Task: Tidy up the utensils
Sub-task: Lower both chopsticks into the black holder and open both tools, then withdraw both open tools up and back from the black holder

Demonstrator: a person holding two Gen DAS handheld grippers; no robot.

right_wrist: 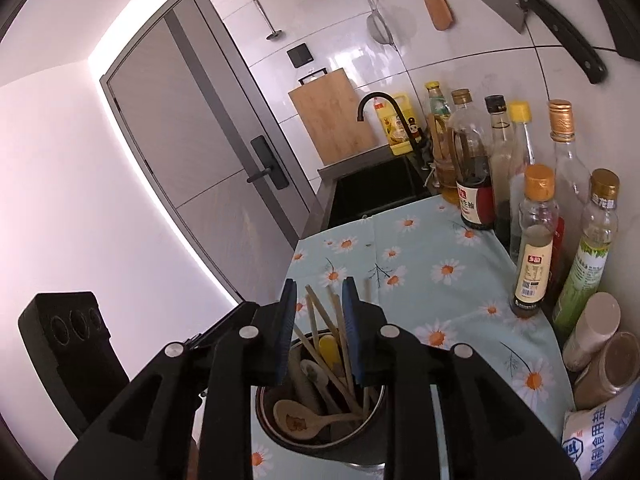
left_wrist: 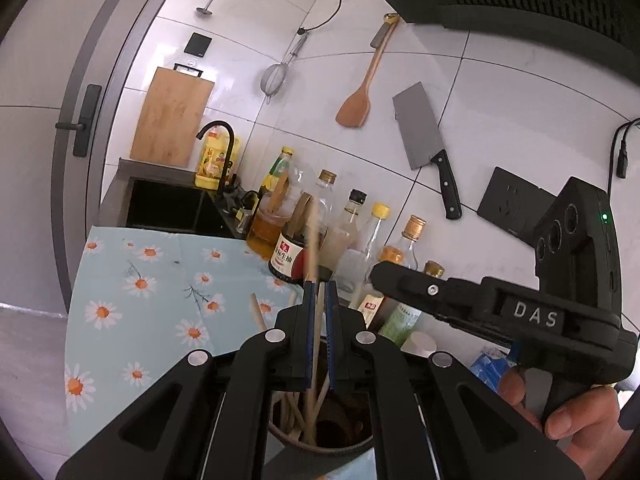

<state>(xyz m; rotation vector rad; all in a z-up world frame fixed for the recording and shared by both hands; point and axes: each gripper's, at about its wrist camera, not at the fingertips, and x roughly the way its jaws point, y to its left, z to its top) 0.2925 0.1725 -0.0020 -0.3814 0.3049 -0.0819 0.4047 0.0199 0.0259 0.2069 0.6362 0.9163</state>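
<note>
A dark round utensil holder (right_wrist: 264, 412) stands on the daisy-print cloth (right_wrist: 420, 248), right under both grippers. It holds several wooden chopsticks (right_wrist: 320, 320), a wooden spoon (right_wrist: 300, 412) and a yellow-tipped utensil (right_wrist: 330, 346). My left gripper (left_wrist: 319, 292) is shut on one upright wooden chopstick (left_wrist: 311, 240), whose lower end dips into the holder (left_wrist: 288, 442). My right gripper (right_wrist: 321, 312) hangs over the holder with its blue pads apart. Chopsticks rise between the pads, which do not press on them. In the left wrist view the right gripper (left_wrist: 378, 276) reaches in from the right, held by a hand (left_wrist: 576, 416).
Several sauce bottles (right_wrist: 536, 240) line the wall on the right, with jars (right_wrist: 600, 328) and a salt bag (right_wrist: 600, 440) nearer. A black sink (right_wrist: 372, 192) and tap (right_wrist: 384, 100) lie beyond the cloth. One loose chopstick (left_wrist: 258, 316) rests on the cloth. A cleaver (left_wrist: 420, 128) and spatula (left_wrist: 356, 108) hang on the tiles.
</note>
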